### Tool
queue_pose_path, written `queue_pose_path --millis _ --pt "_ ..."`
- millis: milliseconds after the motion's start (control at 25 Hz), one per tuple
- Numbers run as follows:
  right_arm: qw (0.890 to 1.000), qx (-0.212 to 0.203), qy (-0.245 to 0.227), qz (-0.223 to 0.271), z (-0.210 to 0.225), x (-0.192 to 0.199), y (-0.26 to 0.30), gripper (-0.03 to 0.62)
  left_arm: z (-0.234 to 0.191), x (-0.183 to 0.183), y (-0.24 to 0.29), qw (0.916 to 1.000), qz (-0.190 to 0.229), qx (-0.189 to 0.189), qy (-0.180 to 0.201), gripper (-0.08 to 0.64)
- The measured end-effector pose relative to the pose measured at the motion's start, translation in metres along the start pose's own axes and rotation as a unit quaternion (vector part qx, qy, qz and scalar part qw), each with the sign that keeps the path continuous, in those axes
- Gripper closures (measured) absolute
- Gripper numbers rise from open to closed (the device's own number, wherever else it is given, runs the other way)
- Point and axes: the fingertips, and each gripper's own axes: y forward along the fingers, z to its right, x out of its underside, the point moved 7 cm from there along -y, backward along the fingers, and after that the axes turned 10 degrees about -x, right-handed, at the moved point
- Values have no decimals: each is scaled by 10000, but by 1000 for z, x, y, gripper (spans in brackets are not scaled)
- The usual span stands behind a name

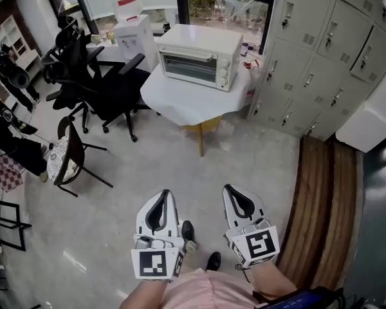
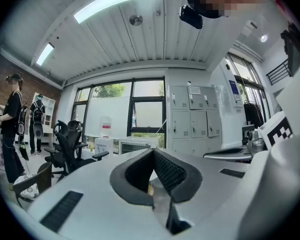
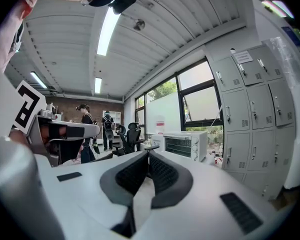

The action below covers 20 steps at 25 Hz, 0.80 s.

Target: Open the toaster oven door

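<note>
Left gripper (image 1: 162,194), right gripper (image 1: 231,189); door-forward toaster oven (image 1: 199,58)

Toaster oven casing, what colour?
Off-white toaster oven; the head view shows it best.

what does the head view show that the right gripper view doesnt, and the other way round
Only the head view: the yellow leg under the round white table, the person's black shoes, and the left gripper from above.

Only the right gripper view: the white slatted ceiling with its long strip light, and the right gripper up close, jaws together on nothing.

Both: the white toaster oven with its glass door shut, the grey metal lockers, and the black office chairs.
</note>
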Motion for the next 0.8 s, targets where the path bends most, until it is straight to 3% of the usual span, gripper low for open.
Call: queue_pose_path --millis 600,800 --pt "9980 363 -285 423 53 -53 160 591 -86 -27 158 9984 411 388 13 548" --pt "9978 402 -329 416 59 -57 196 591 -106 -22 190 9984 323 459 -95 548"
